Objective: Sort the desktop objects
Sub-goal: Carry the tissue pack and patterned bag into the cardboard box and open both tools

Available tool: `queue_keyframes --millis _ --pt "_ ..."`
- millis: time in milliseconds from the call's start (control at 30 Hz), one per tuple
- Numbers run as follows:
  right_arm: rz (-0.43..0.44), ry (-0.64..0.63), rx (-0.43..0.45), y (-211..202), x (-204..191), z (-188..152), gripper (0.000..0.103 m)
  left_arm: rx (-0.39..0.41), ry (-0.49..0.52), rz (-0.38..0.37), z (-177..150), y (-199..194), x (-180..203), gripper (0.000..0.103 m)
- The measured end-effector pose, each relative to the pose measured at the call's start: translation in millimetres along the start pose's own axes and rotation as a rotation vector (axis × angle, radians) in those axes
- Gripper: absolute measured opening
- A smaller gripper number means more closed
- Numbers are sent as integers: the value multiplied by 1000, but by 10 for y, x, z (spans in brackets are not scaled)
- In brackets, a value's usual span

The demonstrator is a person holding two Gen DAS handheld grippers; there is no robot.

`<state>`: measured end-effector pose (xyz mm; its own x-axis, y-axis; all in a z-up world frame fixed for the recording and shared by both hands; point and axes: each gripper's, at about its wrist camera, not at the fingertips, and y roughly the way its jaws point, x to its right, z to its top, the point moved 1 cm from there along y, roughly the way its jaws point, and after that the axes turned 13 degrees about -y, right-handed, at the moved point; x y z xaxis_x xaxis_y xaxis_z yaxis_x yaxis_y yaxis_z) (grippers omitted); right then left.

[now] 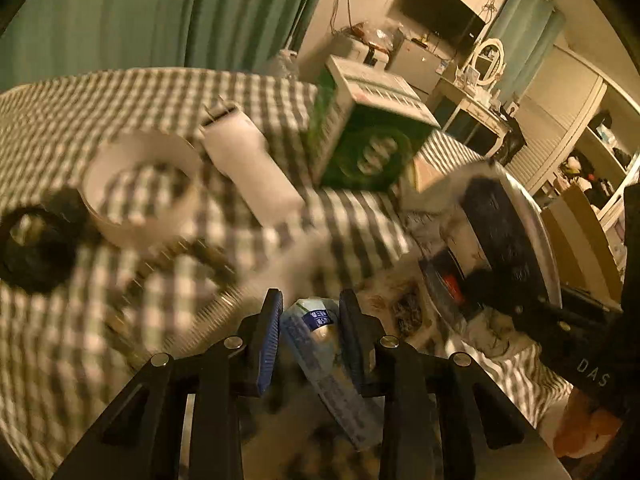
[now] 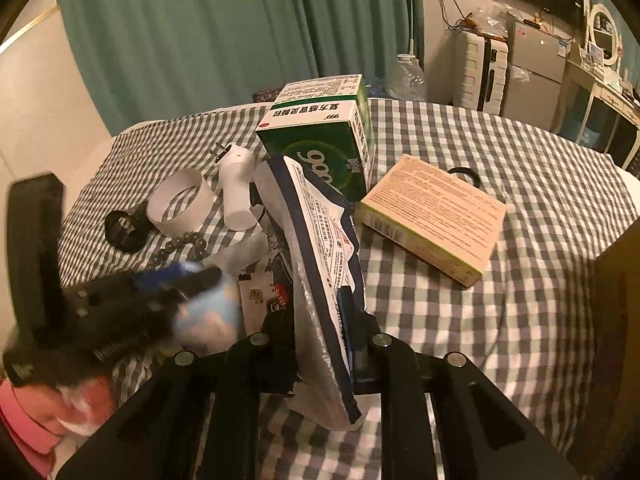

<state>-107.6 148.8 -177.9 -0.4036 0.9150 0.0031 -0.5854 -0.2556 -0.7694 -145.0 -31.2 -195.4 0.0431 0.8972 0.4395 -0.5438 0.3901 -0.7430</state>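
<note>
Nearest the left wrist camera, a pale blue packet (image 1: pixel 320 344) sits between the blue pads of the left gripper (image 1: pixel 308 322), running from the fingertips back toward six o'clock. The jaws are drawn in close, pressing the packet on both sides, so it is held. From the right wrist view the same gripper (image 2: pixel 180 280) shows at nine o'clock as a dark blur with the blue packet (image 2: pixel 208 312) in it, above the checked cloth (image 2: pixel 460 312).

On the cloth in the left view, going left to right: a black ring (image 1: pixel 34 246) at nine o'clock, a white tape roll (image 1: pixel 140 188) touching it, a string of dark beads (image 1: pixel 192 256) just below the roll, a white plug-in device (image 1: pixel 248 164) lying tilted, and a green and white medicine box (image 1: pixel 368 136) at one o'clock.

In the right wrist view, a silver and navy foil pouch (image 2: pixel 320 280) stands on edge between the fingers of the right gripper (image 2: pixel 324 324), rising toward twelve o'clock. The jaws are nearly together and clamp its lower part. Behind it at twelve o'clock stands the green medicine box (image 2: pixel 320 132), closed. At two o'clock a flat tan box (image 2: pixel 436 216), also closed, lies on the cloth, well apart from the pouch. What the boxes hold cannot be told.

A printed card (image 2: pixel 260 292) lies on the cloth just left of the pouch.
</note>
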Motion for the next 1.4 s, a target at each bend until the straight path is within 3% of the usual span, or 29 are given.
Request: queue_keyframes --millis 100,200,267,300,333,567,667,1167,1400 --pt "9 1 -43 61 40 -69 16 -6 37 24 -126 -38 72 32" --pt "76 50 -73 118 108 -197 19 -60 -7 -8 -175 -36 48 45" --pt "97 43 -85 145 89 -228 19 -43 -1 6 -247 -72 61 41" --pt "73 24 -85 148 69 -226 17 -29 26 6 -267 -106 97 30" --pt "57 10 -79 133 50 -218 17 -12 61 7 -279 -144 171 28" --pt "25 9 -44 -109 59 -186 16 58 101 84 -380 -403 282 25" --pt "16 16 -28 -268 85 -198 16 75 88 90 -369 -538 310 19" --pt "10 3 101 -1199 -90 -111 16 257 68 108 -195 -1515 715 19" --pt "-48 -7 146 -1776 70 -52 16 301 124 69 -126 -1726 1306 19"
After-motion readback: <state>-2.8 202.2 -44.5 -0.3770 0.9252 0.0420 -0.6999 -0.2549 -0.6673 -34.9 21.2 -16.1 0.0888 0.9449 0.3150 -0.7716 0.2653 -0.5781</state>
